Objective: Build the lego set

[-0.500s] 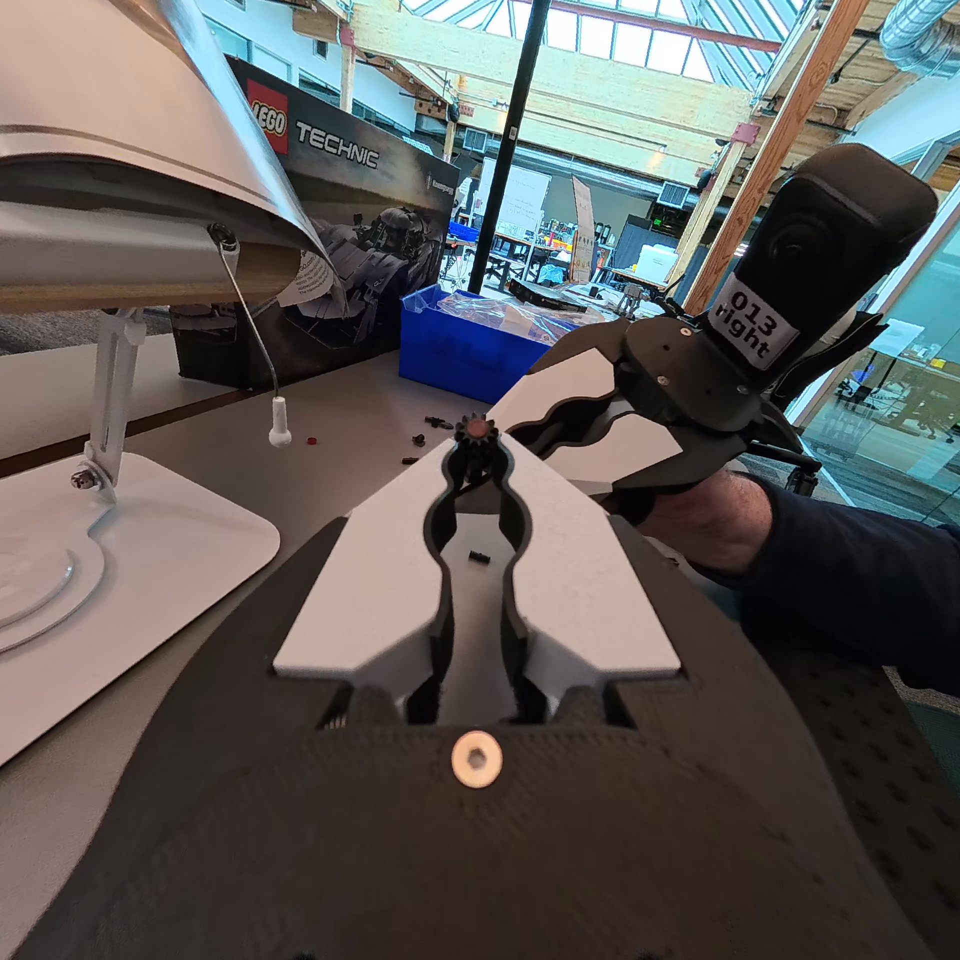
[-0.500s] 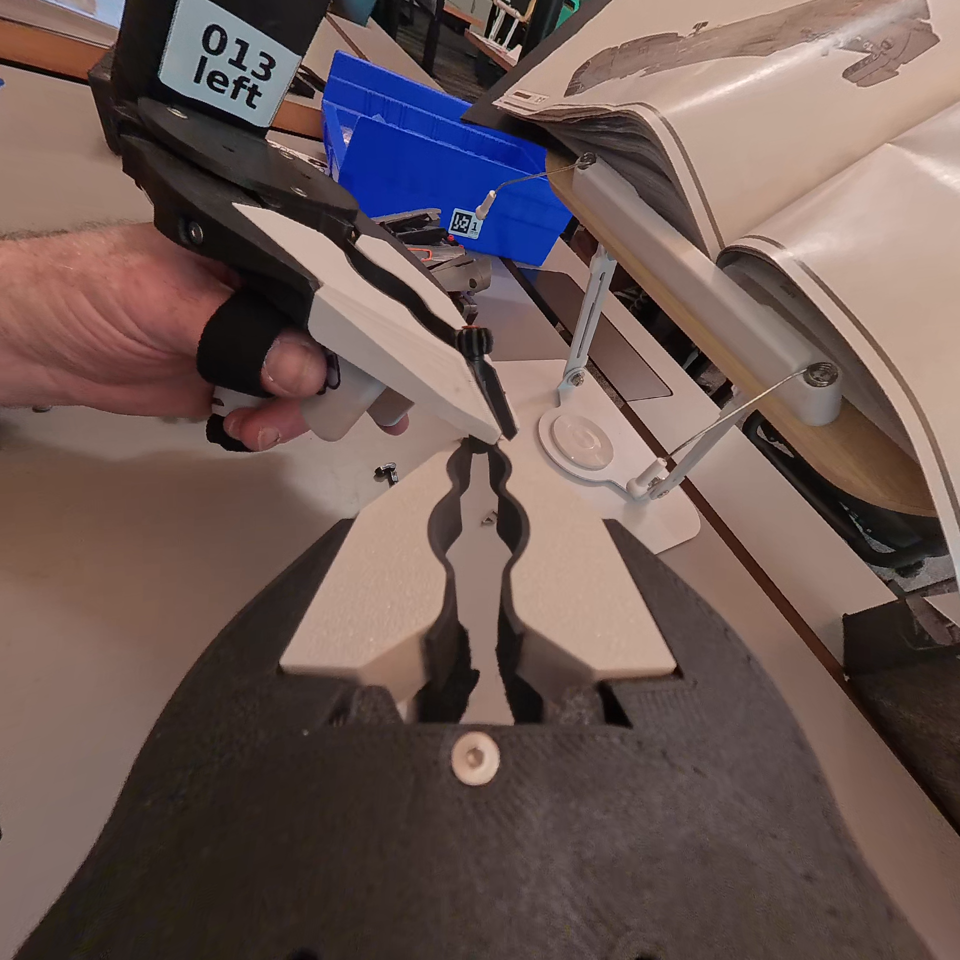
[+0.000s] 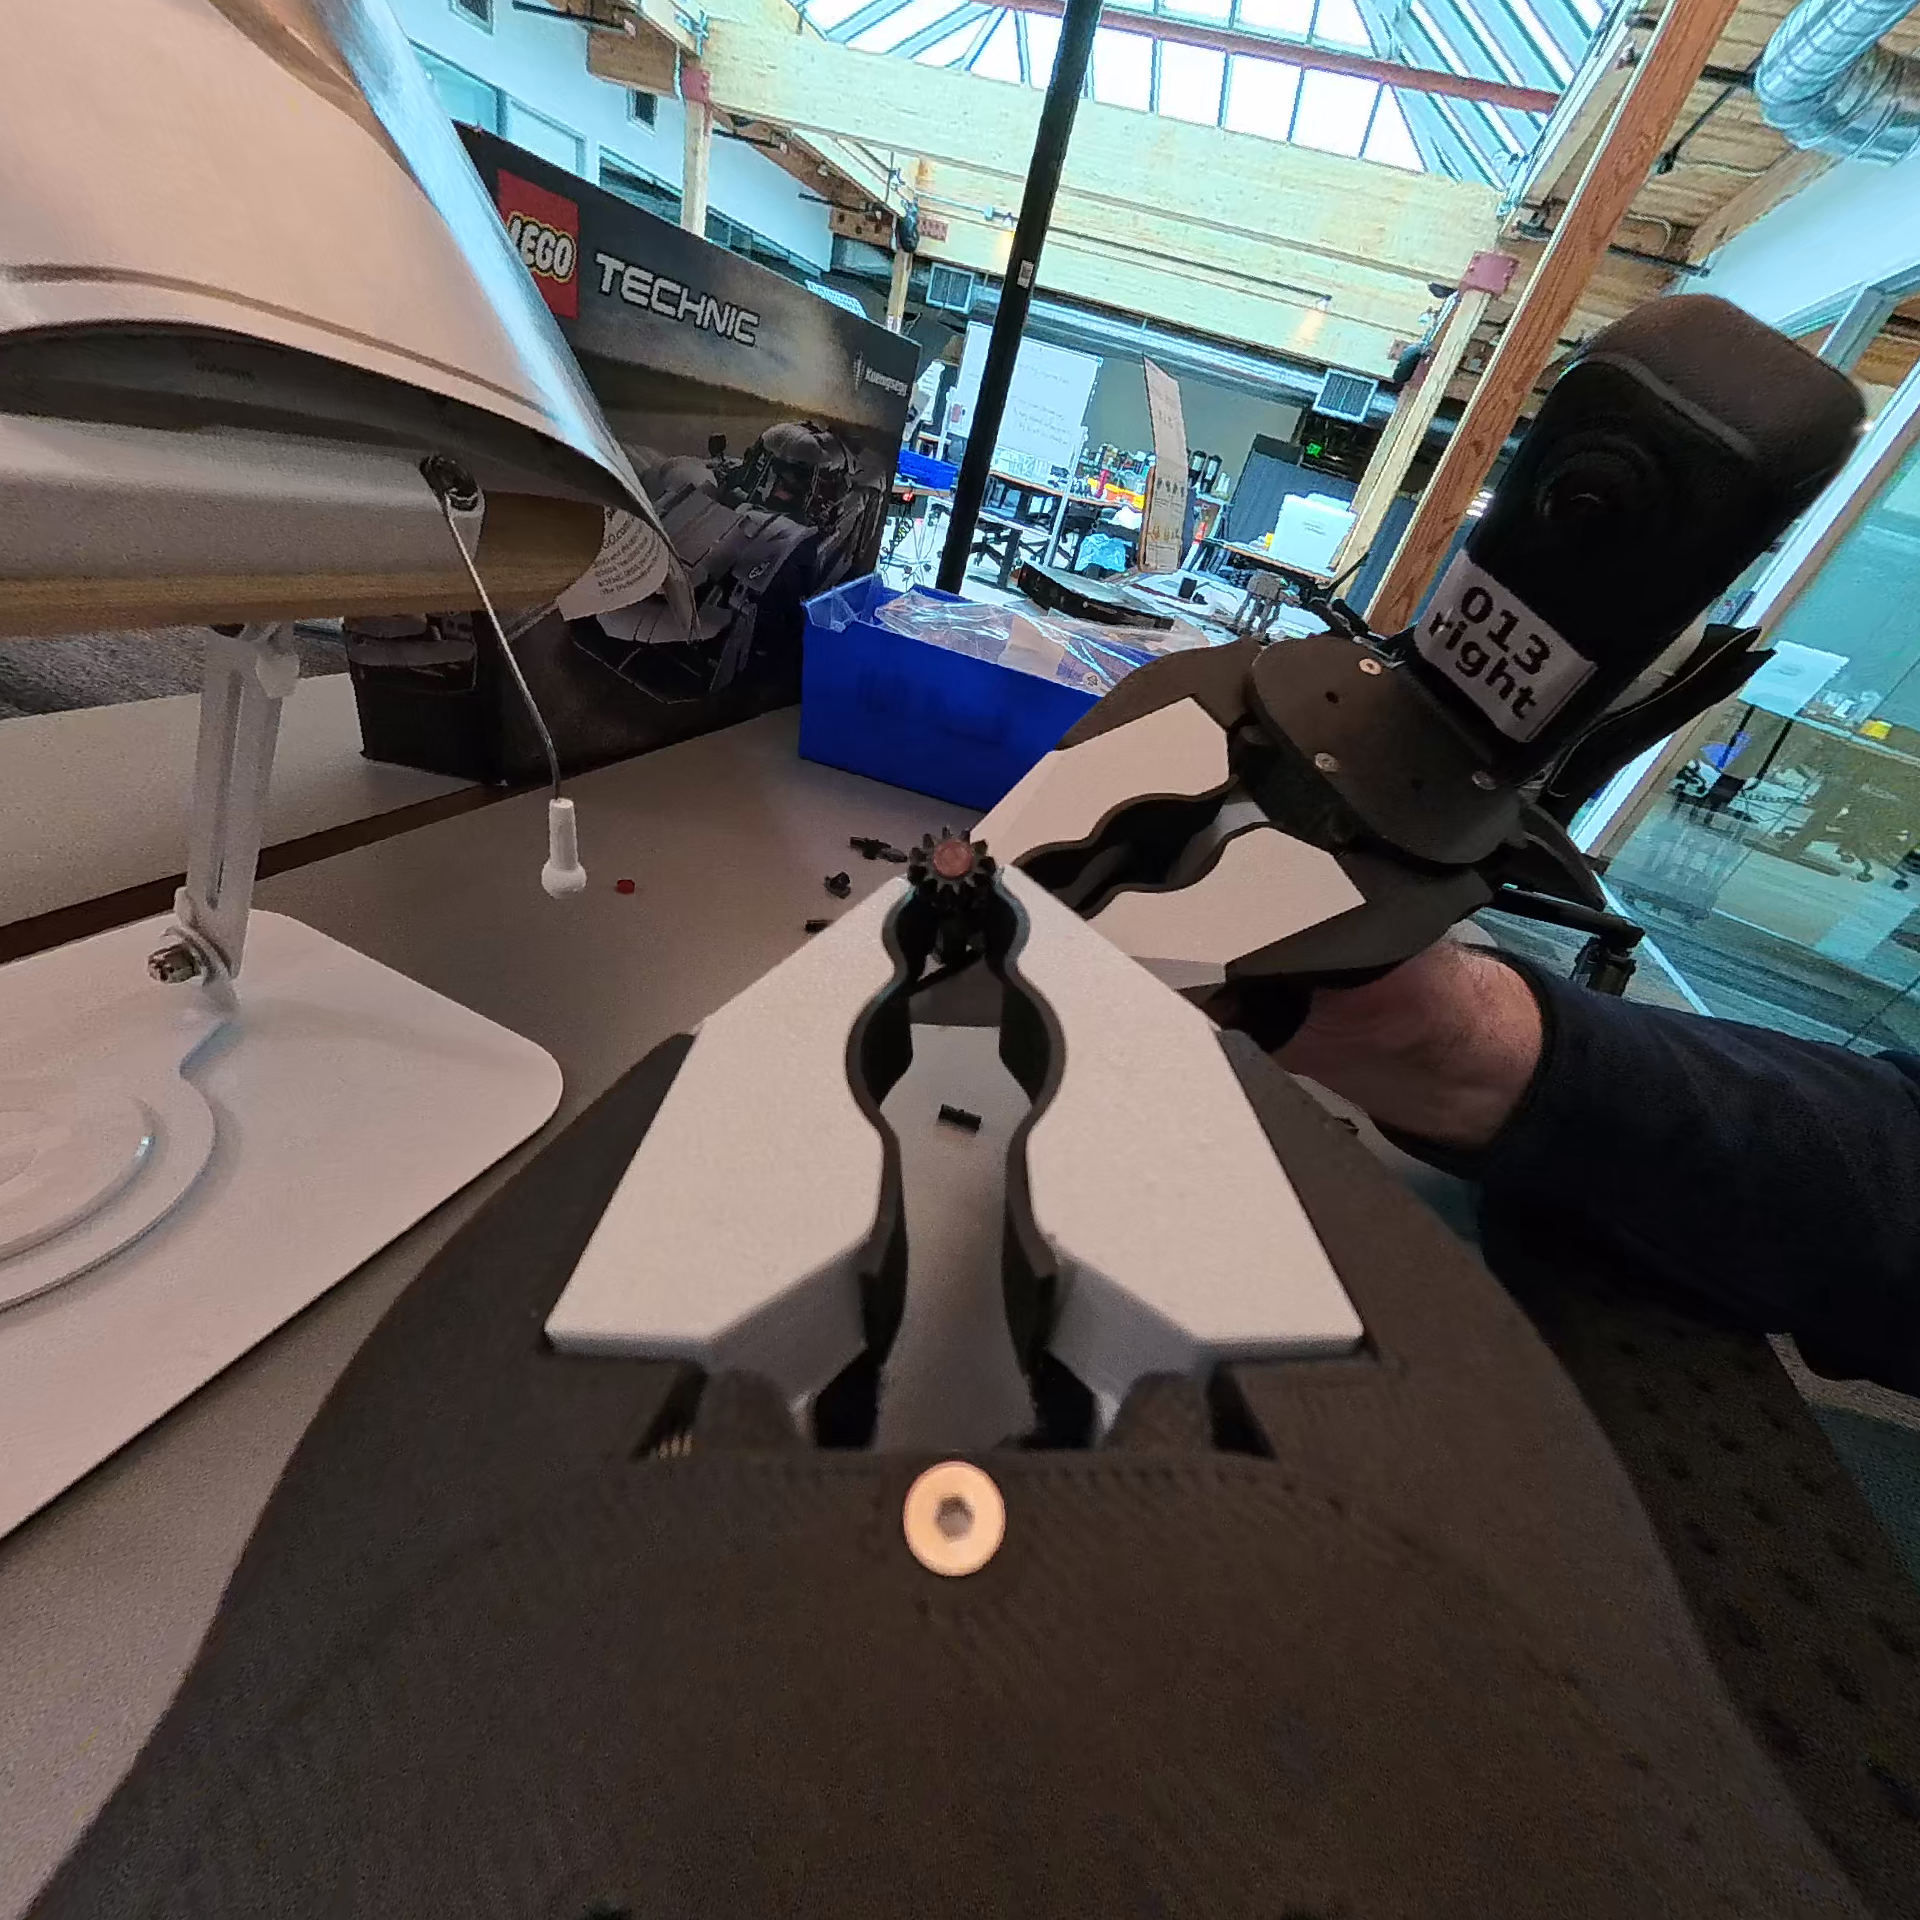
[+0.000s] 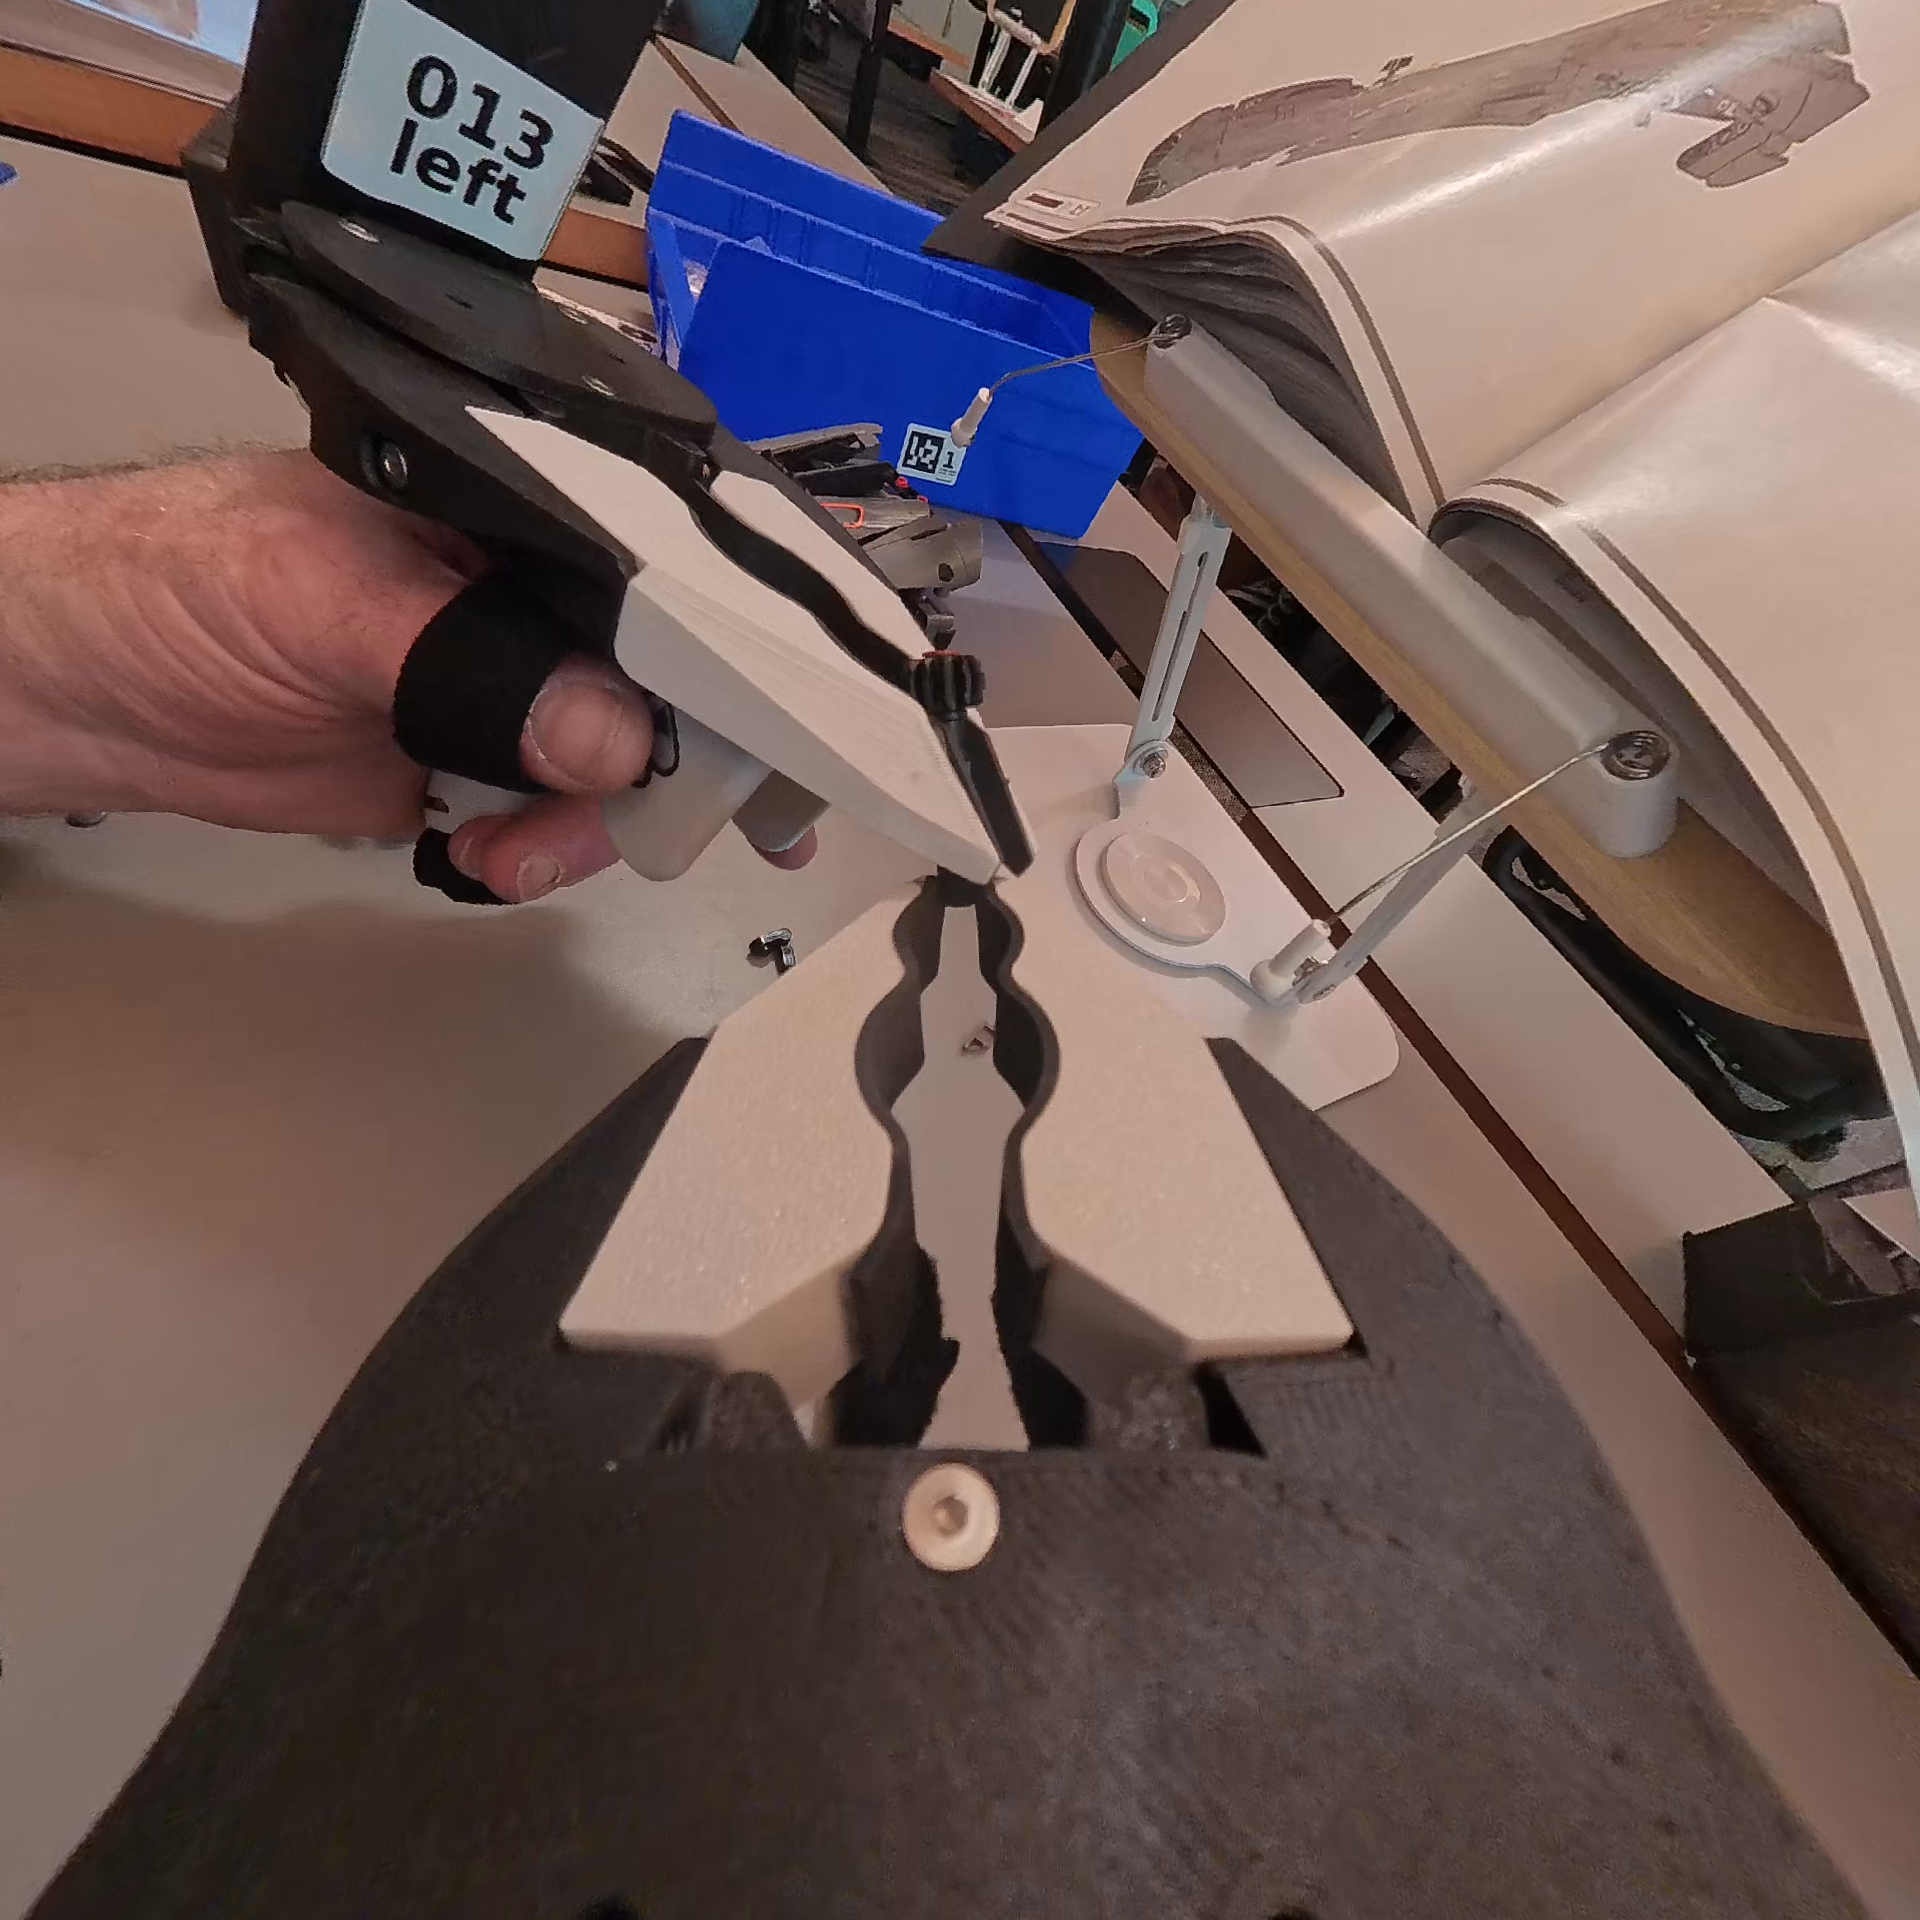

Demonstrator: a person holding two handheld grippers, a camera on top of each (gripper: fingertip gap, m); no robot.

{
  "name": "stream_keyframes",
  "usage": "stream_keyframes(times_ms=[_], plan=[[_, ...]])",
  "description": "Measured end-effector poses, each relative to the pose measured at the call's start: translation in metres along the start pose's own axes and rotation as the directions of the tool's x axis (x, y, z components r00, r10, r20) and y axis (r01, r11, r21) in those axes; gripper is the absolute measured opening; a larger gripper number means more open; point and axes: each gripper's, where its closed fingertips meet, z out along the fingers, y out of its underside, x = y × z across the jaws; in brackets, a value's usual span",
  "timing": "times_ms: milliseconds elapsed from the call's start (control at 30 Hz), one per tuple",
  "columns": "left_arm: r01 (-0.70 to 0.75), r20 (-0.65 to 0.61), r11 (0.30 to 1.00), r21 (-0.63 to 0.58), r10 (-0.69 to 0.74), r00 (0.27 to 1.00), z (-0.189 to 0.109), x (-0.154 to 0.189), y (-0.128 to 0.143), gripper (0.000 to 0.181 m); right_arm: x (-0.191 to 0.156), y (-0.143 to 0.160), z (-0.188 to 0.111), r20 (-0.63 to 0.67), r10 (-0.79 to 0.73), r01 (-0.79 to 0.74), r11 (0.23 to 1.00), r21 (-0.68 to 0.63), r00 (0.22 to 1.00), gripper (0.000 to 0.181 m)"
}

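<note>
Book stand (image 3: 260,1091): white; stands at the left of the table (image 3: 665,831) and holds the open instruction booklet (image 3: 208,208).
Set box (image 3: 727,499): upright behind the stand, at the back of the table.
Left gripper (image 3: 951,904): held above the table; jaws closed on a small black gear (image 3: 948,871) with a reddish centre. The gear sits at the very tips, with a dark axle-like part below it.
Loose parts (image 3: 873,852): a few small dark pieces and one red stud lie on the table beyond the gear; one more dark pin (image 3: 958,1118) lies below the jaws.
Blue bin (image 3: 914,696): behind the loose parts; contains clear bags.
Right gripper (image 4: 961,899): tips touching, or almost touching, the left gripper's tips. Jaws nearly closed; whether they pinch anything cannot be told.
Assembly (image 4: 883,499): a partly built dark section rests before the bin.
Progress: judged early. One gear sub-step in hand; most parts unplaced.
</note>
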Motion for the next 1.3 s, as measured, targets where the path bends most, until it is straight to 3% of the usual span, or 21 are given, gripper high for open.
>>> stream_keyframes(times_ms=[133, 267, 367, 500, 600, 700, 800, 933, 1033, 1133, 1300], plan=[[-0.028, 0.037, 1.0, 0.007, 0.027, 0.999, -0.008, -0.002, -0.008, 0.013, 0.003, 0.0, -0.001, -0.005, 0.017, -0.016, 1.0, 0.009, 1.0, 0.004], [-0.108, 0.093, 0.993, 0.051, 0.103, 0.99, -0.036, 0.003, -0.037, 0.019, 0.007, -0.001, -0.004, -0.011, 0.028, -0.028, 0.999, 0.02, 1.0, 0.004], [-0.271, 0.251, 0.962, 0.001, 0.262, 0.932, -0.081, -0.007, -0.059, 0.02, 0.007, -0.001, -0.004, -0.006, 0.042, -0.042, 0.999, 0.027, 0.999, 0.004], [-0.334, 0.441, 0.936, -0.109, 0.346, 0.828, -0.161, -0.043, -0.081, 0.021, -0.002, 0.001, 0.003, 0.021, 0.042, -0.043, 0.999, 0.017, 0.999, 0.004], [-0.216, 0.566, 0.949, -0.228, 0.31, 0.764, -0.225, -0.099, -0.075, 0.023, -0.012, 0.002, 0.011, 0.049, 0.028, -0.028, 1.0, 0.002, 0.998, 0.004], [0.01, 0.558, 0.966, -0.26, 0.142, 0.818, -0.26, -0.135, -0.044, 0.026, -0.019, 0.004, 0.015, 0.069, 0.015, -0.014, 1.0, -0.012, 0.998, 0.004], [0.133, 0.583, 0.952, -0.275, 0.056, 0.81, -0.283, -0.164, -0.019, 0.031, -0.02, 0.005, 0.016, 0.078, 0.021, -0.02, 1.0, -0.015, 0.997, 0.004], [0.26, 0.566, 0.941, -0.218, -0.095, 0.819, -0.284, -0.195, 0.004, 0.04, -0.016, 0.005, 0.012, 0.074, 0.037, -0.037, 0.999, -0.007, 0.997, 0.004], [0.194, 0.568, 0.961, -0.197, -0.049, 0.821, -0.278, -0.211, -0.005, 0.046, -0.013, 0.007, 0.011, 0.072, 0.048, -0.048, 0.999, -0.008, 0.996, 0.004], [0.215, 0.514, 0.971, -0.102, -0.133, 0.848, -0.267, -0.228, -0.015, 0.056, -0.012, 0.006, 0.009, 0.071, 0.056, -0.055, 0.998, -0.003, 0.996, 0.004], [0.224, 0.522, 0.957, -0.186, -0.097, 0.847, -0.256, -0.244, 0.001, 0.063, -0.01, 0.007, 0.009, 0.071, 0.062, -0.062, 0.998, -0.003, 0.996, 0.004]])
